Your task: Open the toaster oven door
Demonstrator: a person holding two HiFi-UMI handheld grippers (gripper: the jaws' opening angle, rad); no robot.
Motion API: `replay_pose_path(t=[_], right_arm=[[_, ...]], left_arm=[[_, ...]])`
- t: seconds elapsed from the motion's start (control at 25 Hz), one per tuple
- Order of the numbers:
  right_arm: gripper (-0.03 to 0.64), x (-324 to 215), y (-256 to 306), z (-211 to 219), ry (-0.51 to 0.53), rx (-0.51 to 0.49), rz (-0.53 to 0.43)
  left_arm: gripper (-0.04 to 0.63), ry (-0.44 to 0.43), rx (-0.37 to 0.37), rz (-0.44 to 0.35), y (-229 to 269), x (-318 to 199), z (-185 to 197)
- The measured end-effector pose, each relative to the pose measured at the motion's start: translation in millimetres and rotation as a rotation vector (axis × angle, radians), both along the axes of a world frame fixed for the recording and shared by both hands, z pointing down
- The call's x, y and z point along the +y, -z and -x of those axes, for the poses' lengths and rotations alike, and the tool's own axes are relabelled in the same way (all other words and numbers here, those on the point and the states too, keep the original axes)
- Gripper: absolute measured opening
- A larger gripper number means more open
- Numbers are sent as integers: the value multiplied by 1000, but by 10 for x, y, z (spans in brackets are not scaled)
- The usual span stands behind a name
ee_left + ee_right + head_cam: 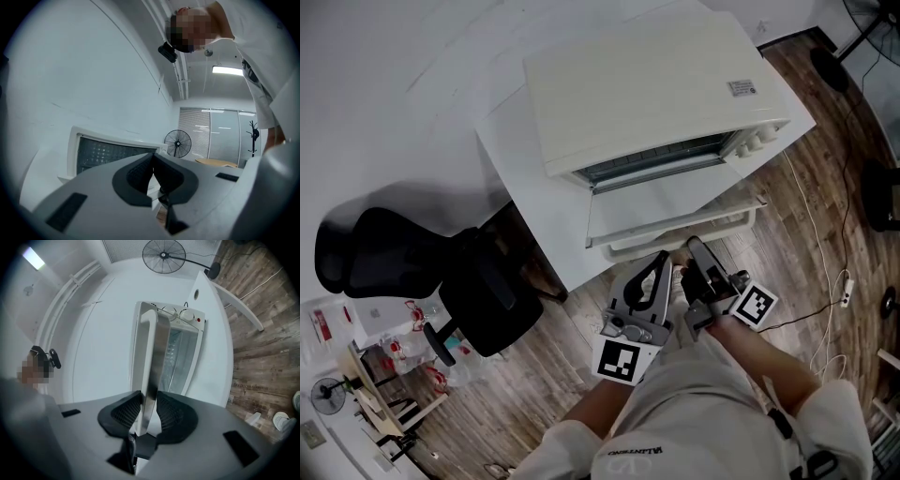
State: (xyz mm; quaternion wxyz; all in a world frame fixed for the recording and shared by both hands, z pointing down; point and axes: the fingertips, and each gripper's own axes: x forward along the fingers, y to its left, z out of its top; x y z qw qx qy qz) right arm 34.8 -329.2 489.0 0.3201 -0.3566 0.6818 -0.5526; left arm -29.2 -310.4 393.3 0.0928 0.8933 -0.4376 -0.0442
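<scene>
A cream toaster oven (647, 84) stands on a white table (520, 178). Its door (661, 202) hangs open toward me, nearly level, with the handle (684, 232) along the front edge. My right gripper (695, 247) is at that handle. In the right gripper view the gripper (149, 401) is shut on the metal handle bar (151, 357), and the oven's cavity (180, 350) shows beyond it. My left gripper (663, 260) hangs just left of the right one, below the door. Its pads (140, 171) meet with nothing between them, and the oven (105, 153) lies ahead.
A black office chair (412, 272) stands left of the table. White cables and a power strip (844, 291) lie on the wood floor at right. The oven's knobs (759, 138) are at its right end. A standing fan (163, 254) is beyond the table.
</scene>
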Motion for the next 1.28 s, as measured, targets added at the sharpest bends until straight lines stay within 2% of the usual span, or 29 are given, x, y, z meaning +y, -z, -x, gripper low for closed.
replay_pose_path(t=[0.56, 0.84, 1.04, 1.28], right_arm=[[101, 324, -414, -30, 16, 43, 121], [100, 361, -483, -26, 26, 62, 124], [96, 420, -616, -38, 36, 82, 161], [93, 458, -799, -44, 45, 91, 191]], left_arm=[[9, -22, 0, 19, -86, 6, -43], [9, -8, -16, 25, -151, -1, -23], [9, 2, -24, 27, -171, 1, -5], [9, 9, -74, 46, -375, 85, -3]])
